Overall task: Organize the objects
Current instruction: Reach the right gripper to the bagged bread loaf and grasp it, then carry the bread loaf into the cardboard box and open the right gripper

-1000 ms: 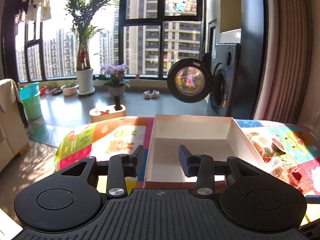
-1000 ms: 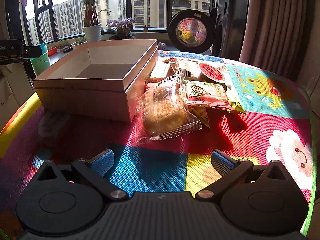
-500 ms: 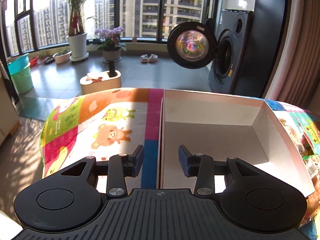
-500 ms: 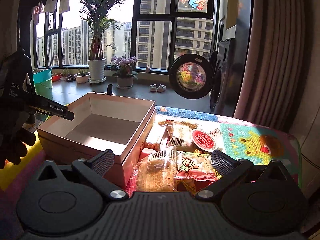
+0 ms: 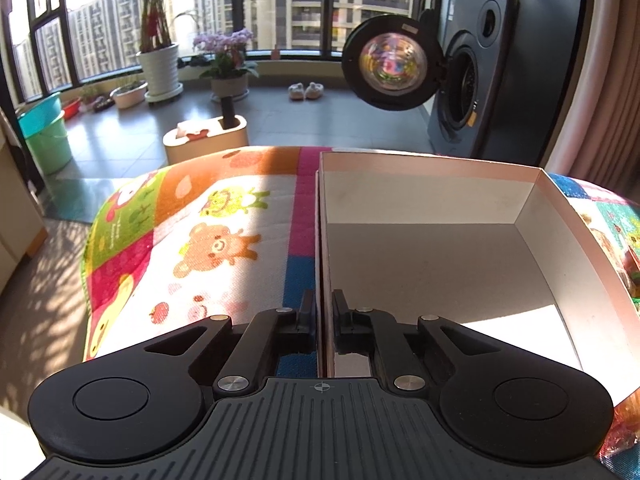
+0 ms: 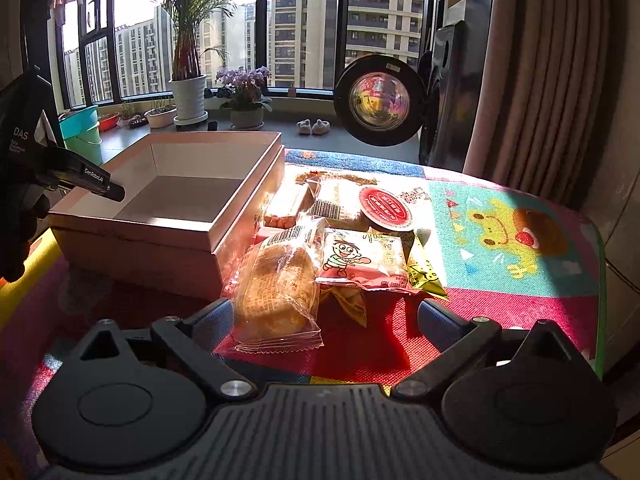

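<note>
**Open box, snack packets, two grippers on a patterned mat**

- Mat (image 5: pixel 208 240): bright cartoon-print cover on a table; bare stretch left of the box out to the rounded edge, and a clear patch right of the snack pile in the right wrist view.
- Left gripper (image 5: pixel 320 312): jaws drawn in on the box's left wall near its front corner, one finger outside, one inside, pinching the cardboard.
- Right gripper (image 6: pixel 326 312): jaws spread wide, holding nothing; low over the mat, with the near end of the bread packet between its fingertips.
- Box (image 6: pixel 240 188): pinkish cardboard, lid off, interior bare; its right wall is just beside the pile.
- Bread packet (image 6: pixel 276 292): clear wrapper, nearest item.
- Pink cartoon packet (image 6: pixel 362 260): lying partly over a yellow packet (image 6: pixel 422 274).
- Red round-lidded item (image 6: pixel 386 206): at the back of the pile, beside barcoded clear packets (image 6: pixel 332 200).
</note>
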`<state>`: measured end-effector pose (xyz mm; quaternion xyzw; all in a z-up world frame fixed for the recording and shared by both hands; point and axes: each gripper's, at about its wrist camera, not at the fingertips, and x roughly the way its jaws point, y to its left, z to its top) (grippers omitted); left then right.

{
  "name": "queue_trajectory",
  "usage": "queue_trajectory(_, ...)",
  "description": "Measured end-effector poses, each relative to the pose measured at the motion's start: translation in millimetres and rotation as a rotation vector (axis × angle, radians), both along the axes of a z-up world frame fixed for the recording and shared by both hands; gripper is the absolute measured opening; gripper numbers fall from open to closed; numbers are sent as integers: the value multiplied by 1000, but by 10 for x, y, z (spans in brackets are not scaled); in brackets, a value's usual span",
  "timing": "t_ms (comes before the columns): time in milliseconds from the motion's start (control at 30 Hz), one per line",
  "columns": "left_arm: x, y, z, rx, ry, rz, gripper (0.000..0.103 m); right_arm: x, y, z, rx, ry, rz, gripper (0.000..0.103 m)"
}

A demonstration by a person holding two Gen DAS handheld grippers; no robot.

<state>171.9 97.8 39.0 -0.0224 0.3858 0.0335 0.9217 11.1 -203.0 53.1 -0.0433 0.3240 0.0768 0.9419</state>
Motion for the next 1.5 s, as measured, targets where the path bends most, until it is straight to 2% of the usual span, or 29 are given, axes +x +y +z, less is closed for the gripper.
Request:
queue_trajectory(67,-3,6,9,-4,0,-3,9,23,108,24,-30,-20,36,94)
queue_trajectory(200,-12,-8,-6,-15,-10,-21,9,131,380,-37,-161,-63,105,87)
queue_trajectory(267,-26,-15,-12,-14,-14,-21,9,243,509,-117,-221,-42,132,80)
queue_trajectory(300,-31,-10,-14,-18,-16,-21,9,288,534,-151,-232,-28,135,80)
queue_trajectory(367,-41,0,-16,-25,-17,-20,11,332,557,-187,-241,-14,135,80)
queue_trajectory(400,-43,5,-18,-27,-18,-20,11,325,556,-184,-243,-16,132,77)
queue_trajectory(433,-46,4,-18,-28,-18,-19,11,300,532,-176,-236,-16,129,73)
queue_trajectory(467,-49,2,-19,-30,-20,-18,11,278,510,-152,-225,-12,125,61)
queue_trajectory(633,-50,6,-32,-42,-30,-10,11,162,309,-40,-193,20,78,55)
queue_trajectory(700,-57,15,-37,-49,-34,-9,11,95,205,28,-163,49,58,54)
queue_trajectory(833,-60,31,-46,-61,-42,-11,12,-74,50,255,-35,96,47,53)
queue_trajectory(1067,-62,35,-53,-76,-52,-1,12,-83,209,786,162,74,102,53)
queue_trajectory(1233,-86,37,-73,-85,-68,15,12,343,597,1018,225,24,137,53)
queue_trajectory(1367,-100,66,-81,-97,-73,-1,13,820,917,1054,267,-20,137,53)
queue_trajectory(1433,-103,69,-84,-97,-75,-4,13,1068,1033,991,297,-5,154,54)
queue_trajectory(1500,-111,58,-88,-89,-78,-8,13,1300,1105,873,342,60,166,55)
